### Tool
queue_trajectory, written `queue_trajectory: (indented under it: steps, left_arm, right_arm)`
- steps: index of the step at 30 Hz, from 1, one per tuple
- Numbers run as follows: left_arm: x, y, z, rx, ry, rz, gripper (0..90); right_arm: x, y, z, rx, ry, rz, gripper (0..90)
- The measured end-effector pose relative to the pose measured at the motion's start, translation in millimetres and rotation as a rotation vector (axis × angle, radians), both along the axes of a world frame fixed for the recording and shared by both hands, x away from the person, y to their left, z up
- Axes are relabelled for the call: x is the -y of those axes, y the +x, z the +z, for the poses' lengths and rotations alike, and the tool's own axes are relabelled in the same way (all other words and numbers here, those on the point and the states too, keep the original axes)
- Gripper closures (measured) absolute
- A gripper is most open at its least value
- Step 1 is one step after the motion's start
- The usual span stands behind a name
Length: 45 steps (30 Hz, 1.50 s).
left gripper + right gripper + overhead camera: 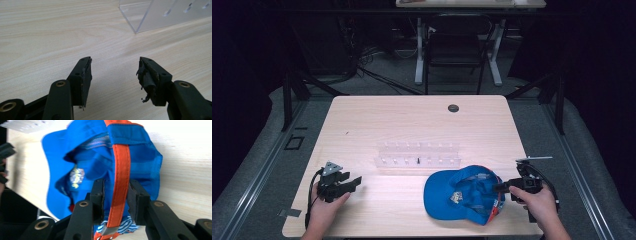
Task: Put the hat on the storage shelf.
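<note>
Pinching soft, light blue fabric cap [100, 165] by orange back strap [121, 182] with right gripper [116, 195]; left gripper [115, 72] wide open, empty; floppy, likely sagging when lifted.

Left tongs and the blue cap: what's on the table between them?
Nothing: in the high view, bare table lies between the left tongs and the blue cap.

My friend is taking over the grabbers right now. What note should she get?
Right gripper: jaws either side of the blue cap's orange strap; a full pinch can't be confirmed.
Left gripper: open, empty, over bare table.
Cap: lying upside down at the table's near right, in front of the clear rack.
Done: strap reached.
Left: probably firm up the grip, then lift or move the cap.
</note>
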State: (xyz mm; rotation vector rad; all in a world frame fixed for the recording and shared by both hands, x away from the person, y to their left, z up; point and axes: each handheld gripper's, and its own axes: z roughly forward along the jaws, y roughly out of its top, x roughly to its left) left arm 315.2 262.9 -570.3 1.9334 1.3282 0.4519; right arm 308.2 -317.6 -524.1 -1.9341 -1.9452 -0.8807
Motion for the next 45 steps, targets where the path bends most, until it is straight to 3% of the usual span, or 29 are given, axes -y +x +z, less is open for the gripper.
queue_trajectory:
  steps: [5, 7, 15, 17, 18, 21, 28, 29, 31, 38, 45]
  left_arm:
    - [-0.2, -0.2, 0.6, 0.002, -0.001, -0.001, 44.5]
    - [-0.1, -0.2, 0.6, 0.001, -0.001, -0.002, 44.4]
    - [-0.2, -0.1, 0.3, 0.002, 0.001, 0.002, 44.3]
    - [-0.2, -0.2, 0.4, 0.002, 0.002, 0.001, 44.3]
    - [-0.2, -0.2, 0.4, 0.002, 0.002, 0.001, 44.4]
    - [-0.1, -0.2, 0.5, 0.003, 0.003, 0.001, 44.3]
    - [-0.5, -0.3, 0.6, 0.003, 0.001, 0.003, 44.3]
    - [-0.4, -0.3, 0.6, 0.003, 0.0, 0.004, 44.3]
    - [-0.4, -0.1, 0.5, 0.004, -0.001, 0.004, 44.3]
    - [-0.6, 0.0, 0.7, 0.002, 0.001, 0.004, 44.3]
    - [-1.3, -0.1, 1.0, 0.003, -0.004, 0.001, 44.3]
  right_arm:
    - [-0.7, -1.3, 8.6, 0.012, 0.026, 0.022, 69.3]
    - [-2.7, -1.8, 9.4, 0.021, 0.02, 0.002, 69.8]
    - [-4.1, -2.3, 15.5, 0.015, 0.018, 0.032, 76.6]
    - [-3.6, -1.7, 18.8, 0.004, -0.023, 0.062, 77.2]
    - [-4.8, -1.9, 18.3, 0.007, 0.007, 0.053, 77.3]
    - [-6.4, -1.9, 23.9, 0.003, 0.005, 0.048, 77.5]
    - [-10.0, -3.3, 42.9, 0.026, -0.051, 0.059, 77.6]
    - [-10.0, -3.1, 46.8, 0.024, -0.067, 0.082, 77.6]
    - [-13.5, -4.0, 53.4, 0.034, -0.079, 0.067, 77.5]
    - [-23.1, -0.3, 75.5, 0.032, -0.142, 0.13, 77.5]
    - [-32.8, 5.0, 91.2, 0.076, -0.151, 0.138, 77.6]
